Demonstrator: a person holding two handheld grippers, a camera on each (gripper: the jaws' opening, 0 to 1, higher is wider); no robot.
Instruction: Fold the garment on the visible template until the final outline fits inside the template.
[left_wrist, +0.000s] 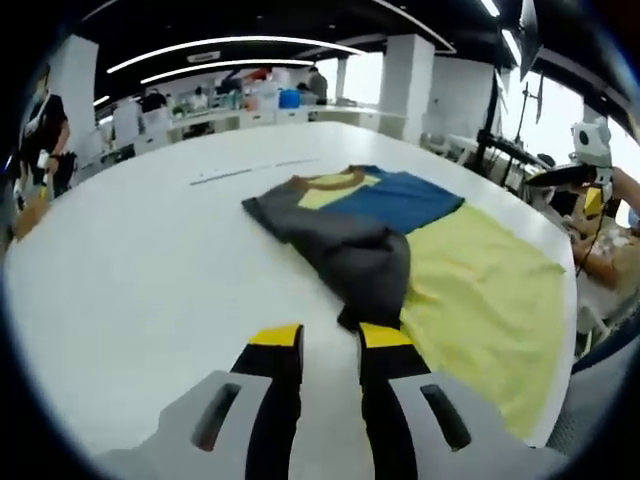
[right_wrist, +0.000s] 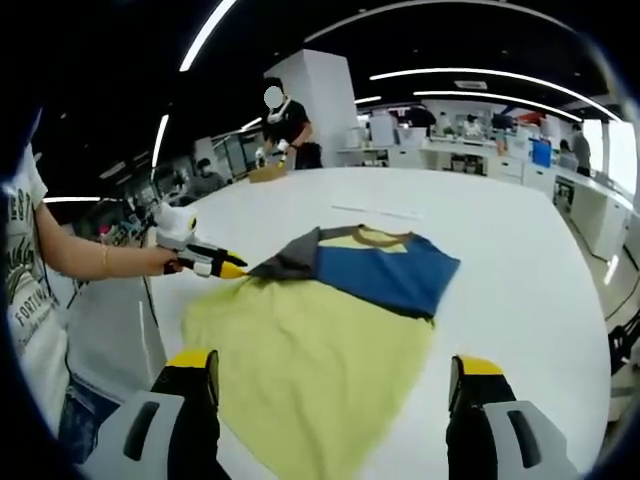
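- The setting was a large open workshop with white pillars, curved ceiling light strips and cluttered benches along the far walls; work took place on a broad white table (left_wrist: 150, 270).
- A short-sleeved garment in colour blocks — yellow lower body, blue chest band, dark grey sleeves, tan collar (right_wrist: 330, 300) — lay flat on the table, collar toward the far side in both views.
- In the left gripper view the near grey sleeve (left_wrist: 350, 260) lay folded inward, across the garment's body, its end just ahead of the jaws.
- No template outline could be made out under or around the garment.
- Left gripper (left_wrist: 330, 340): black jaws with yellow tips stood close together with a narrow gap between them, nothing held, just short of the folded sleeve's edge.
- In the right gripper view another gripper (right_wrist: 215, 268), white-bodied with a yellow-and-black tip, was held in a person's hand (right_wrist: 160, 262) and touched the grey sleeve corner at the garment's left shoulder; whether it was clamped on the cloth could not be told.
- Right gripper (right_wrist: 335, 375): jaws spread wide apart and empty, poised over the yellow hem area.
- A person in dark clothing (right_wrist: 290, 125) stood at the table's far end — beside a brown box (right_wrist: 268, 172).
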